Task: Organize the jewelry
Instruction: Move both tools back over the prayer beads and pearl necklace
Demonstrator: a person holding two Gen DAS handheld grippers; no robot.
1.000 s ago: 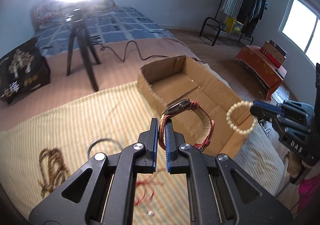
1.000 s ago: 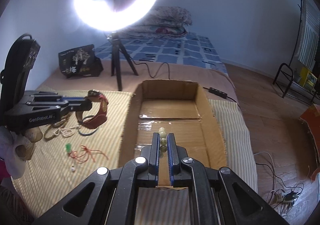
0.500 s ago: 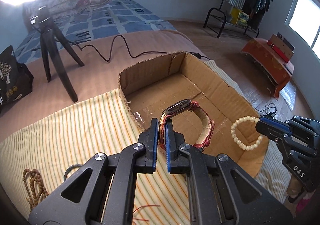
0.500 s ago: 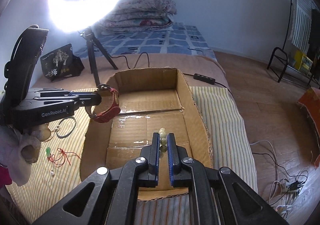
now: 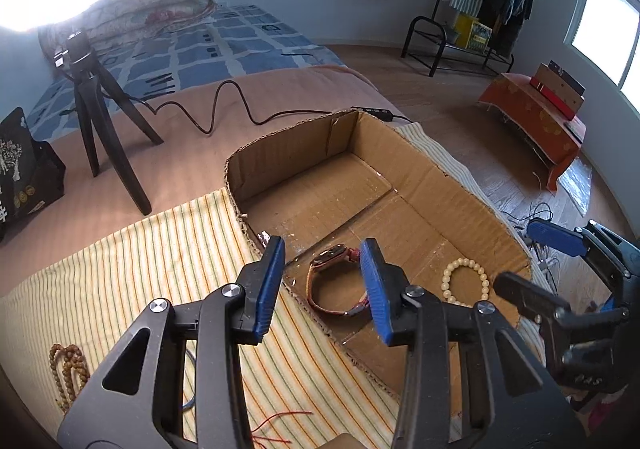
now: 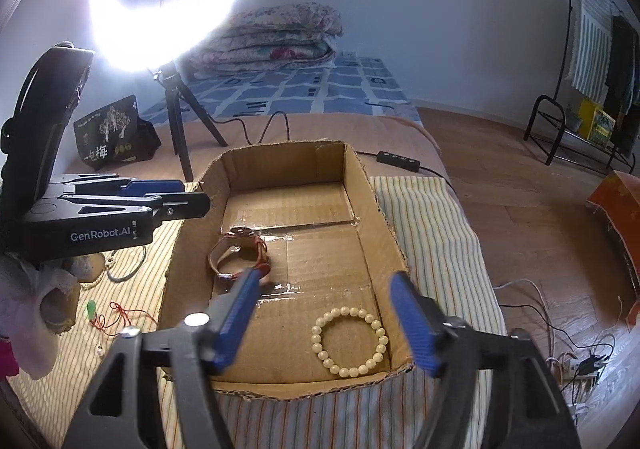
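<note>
Over the cardboard box [image 6: 372, 185]: both grippers releasing, watch and bead bracelet down inside.

Left gripper [image 5: 324, 285] jaws opening, moderate gap, nothing pinched; red-strap watch [image 5: 336, 281] lies on box floor beyond the pads, near the 9 o'clock wall in right wrist view. Right gripper [image 6: 324, 323] jaws opening wide, empty; cream bead bracelet [image 6: 350, 341] flat on floor at 6 o'clock corner, well apart from watch. Brown bead strand [image 5: 68, 369], red cord [image 6: 120, 315] and a dark ring [image 6: 128, 267] not yet boxed, on striped cloth [image 6: 436, 233] at 9 o'clock of box. Risks, my guess: a pad could snag the watch strap on lift-out; thin cord likely slips a pinch; the two grippers sit close and could bump.
</note>
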